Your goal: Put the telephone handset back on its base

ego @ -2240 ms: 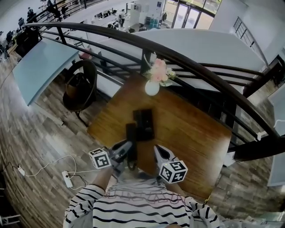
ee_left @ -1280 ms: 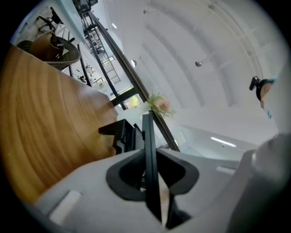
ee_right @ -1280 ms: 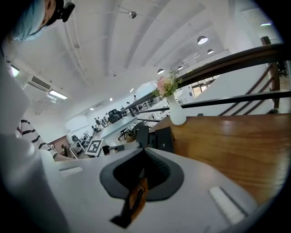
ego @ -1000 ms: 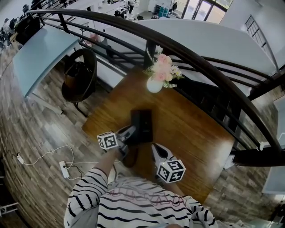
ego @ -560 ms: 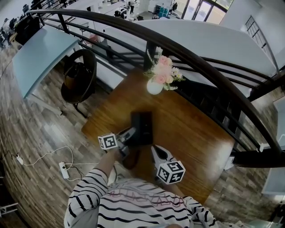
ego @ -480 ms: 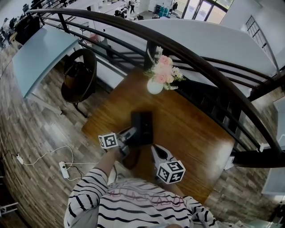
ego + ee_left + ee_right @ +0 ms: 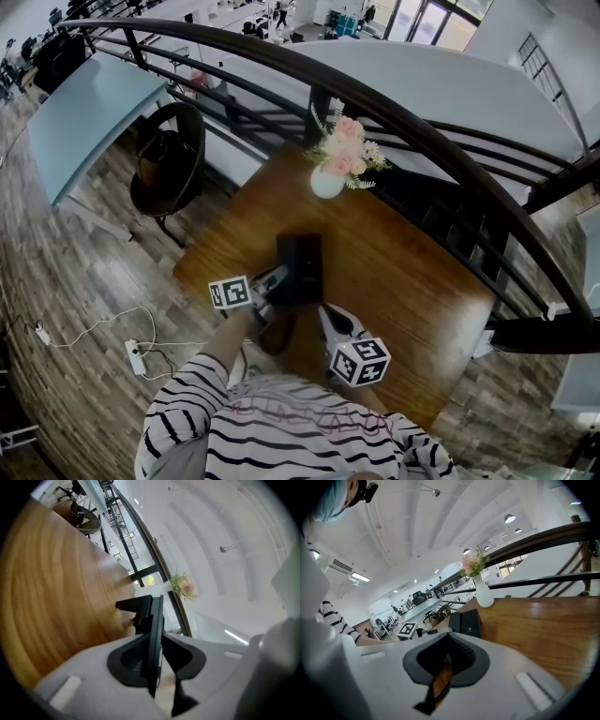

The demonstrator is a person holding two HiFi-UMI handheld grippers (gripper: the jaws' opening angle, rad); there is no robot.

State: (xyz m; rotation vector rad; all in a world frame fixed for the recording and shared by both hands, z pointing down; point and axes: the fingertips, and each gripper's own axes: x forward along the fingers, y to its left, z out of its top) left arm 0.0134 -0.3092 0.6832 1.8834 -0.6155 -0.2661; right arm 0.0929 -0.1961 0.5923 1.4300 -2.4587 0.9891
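Observation:
The black telephone base (image 7: 310,264) lies mid-table, and the handset (image 7: 289,268) rests along its left side. My left gripper (image 7: 278,281) reaches the handset's near end from the left. In the left gripper view the thin black handset (image 7: 153,613) stands edge-on between the pads of my left gripper (image 7: 157,635). The jaws have just been opening, and a pale slit shows beside the right pad. My right gripper (image 7: 328,314) hovers near the table's front, right of the phone. Its jaws are shut and hold nothing (image 7: 449,637), and it faces the handset (image 7: 454,621) and base (image 7: 471,623).
A white vase of pink flowers (image 7: 326,181) (image 7: 483,595) stands at the table's far edge. A dark railing (image 7: 422,131) curves behind it. A round chair (image 7: 169,178) sits left of the wooden table (image 7: 403,281). A power strip (image 7: 136,354) lies on the floor.
About two seconds ago the handset lay on the table nearer me, left of the base; the left gripper has carried it onto the base. Over the last second nothing visibly shifts.

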